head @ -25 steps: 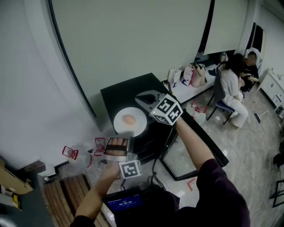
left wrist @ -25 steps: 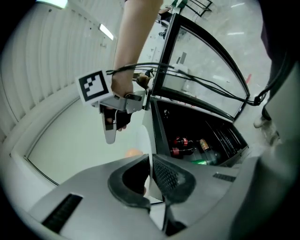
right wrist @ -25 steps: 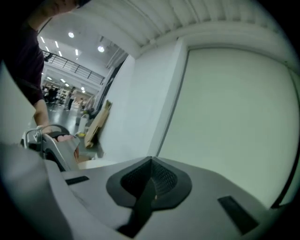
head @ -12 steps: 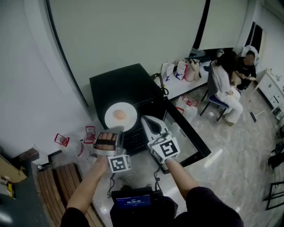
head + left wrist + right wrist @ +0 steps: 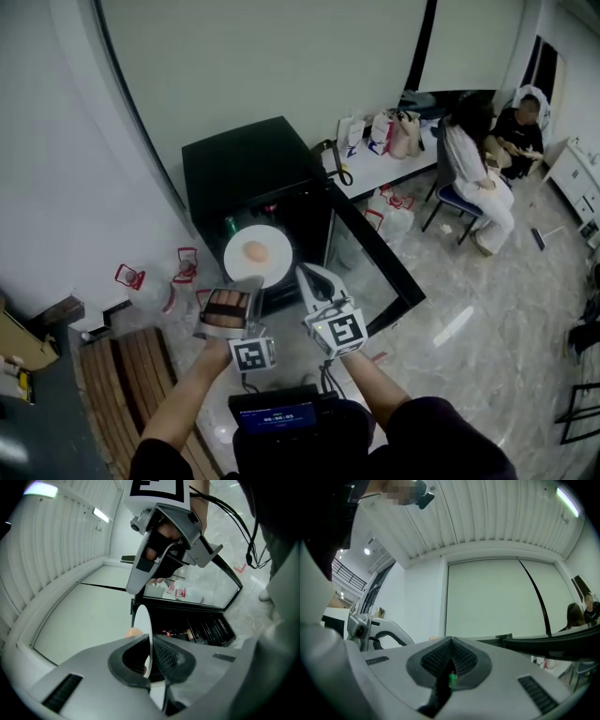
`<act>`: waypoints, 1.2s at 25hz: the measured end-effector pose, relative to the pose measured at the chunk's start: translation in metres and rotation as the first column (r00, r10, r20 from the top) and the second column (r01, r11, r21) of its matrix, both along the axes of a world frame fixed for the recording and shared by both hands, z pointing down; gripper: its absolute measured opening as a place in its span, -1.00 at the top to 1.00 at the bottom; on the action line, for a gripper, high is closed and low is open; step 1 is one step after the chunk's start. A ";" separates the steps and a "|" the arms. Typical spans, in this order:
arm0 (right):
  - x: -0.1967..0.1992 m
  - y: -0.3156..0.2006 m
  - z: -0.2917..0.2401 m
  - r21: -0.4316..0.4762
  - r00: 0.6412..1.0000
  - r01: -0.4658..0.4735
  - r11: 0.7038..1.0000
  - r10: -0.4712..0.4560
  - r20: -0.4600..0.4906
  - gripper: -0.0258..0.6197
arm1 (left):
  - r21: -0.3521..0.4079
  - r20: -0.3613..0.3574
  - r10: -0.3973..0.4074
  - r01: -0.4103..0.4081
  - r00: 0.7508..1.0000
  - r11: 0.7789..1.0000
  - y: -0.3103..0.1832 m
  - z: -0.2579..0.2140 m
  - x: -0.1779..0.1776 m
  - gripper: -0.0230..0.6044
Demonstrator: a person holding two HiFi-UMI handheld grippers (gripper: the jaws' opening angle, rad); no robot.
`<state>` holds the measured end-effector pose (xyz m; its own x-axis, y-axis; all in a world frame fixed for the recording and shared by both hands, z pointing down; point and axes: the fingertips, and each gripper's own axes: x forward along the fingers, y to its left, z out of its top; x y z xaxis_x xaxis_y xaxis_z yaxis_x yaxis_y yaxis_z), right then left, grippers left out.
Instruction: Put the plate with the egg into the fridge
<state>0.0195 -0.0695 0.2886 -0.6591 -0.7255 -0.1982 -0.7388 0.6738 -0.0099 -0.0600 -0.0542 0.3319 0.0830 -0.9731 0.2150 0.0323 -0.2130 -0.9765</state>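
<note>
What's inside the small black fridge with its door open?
Inside the small black fridge: dark wire shelves and a few small bottles or cans, too small to identify. The round white plate in the left gripper blocks part of the view.

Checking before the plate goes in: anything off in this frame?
Nothing spilled or damaged. The plate is pinched only at its near rim by the left claw, with the egg resting at its middle. The fridge door is open. Right claw is shut, empty.

Looks like an office or lab room: polished stone floor [image 5: 487,319], long white tabletop [image 5: 386,174] with bags [image 5: 380,131], seated people [image 5: 469,159], small black fridge [image 5: 248,164], slatted ceiling [image 5: 487,513].
</note>
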 end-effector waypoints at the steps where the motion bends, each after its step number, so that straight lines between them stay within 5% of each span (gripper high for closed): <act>1: -0.002 0.003 0.000 0.001 1.000 0.005 1.000 -0.005 0.001 0.90 | 0.000 0.006 -0.002 0.002 1.000 1.000 0.003 0.002 0.000 0.87; 16: -0.006 0.012 0.027 -0.048 0.998 -0.055 0.997 0.053 -0.045 0.90 | -0.044 0.013 0.039 -0.039 0.999 0.998 0.004 0.041 -0.005 0.87; 25: -0.013 0.009 0.145 -0.115 0.984 -0.079 0.990 0.059 -0.167 0.90 | -0.143 -0.007 0.125 -0.124 0.992 0.982 0.006 0.180 0.018 0.87; 30: -0.012 -0.015 0.230 -0.140 0.985 -0.083 0.987 0.059 -0.164 0.90 | -0.187 -0.016 0.094 -0.095 0.995 0.978 -0.028 0.283 0.025 0.87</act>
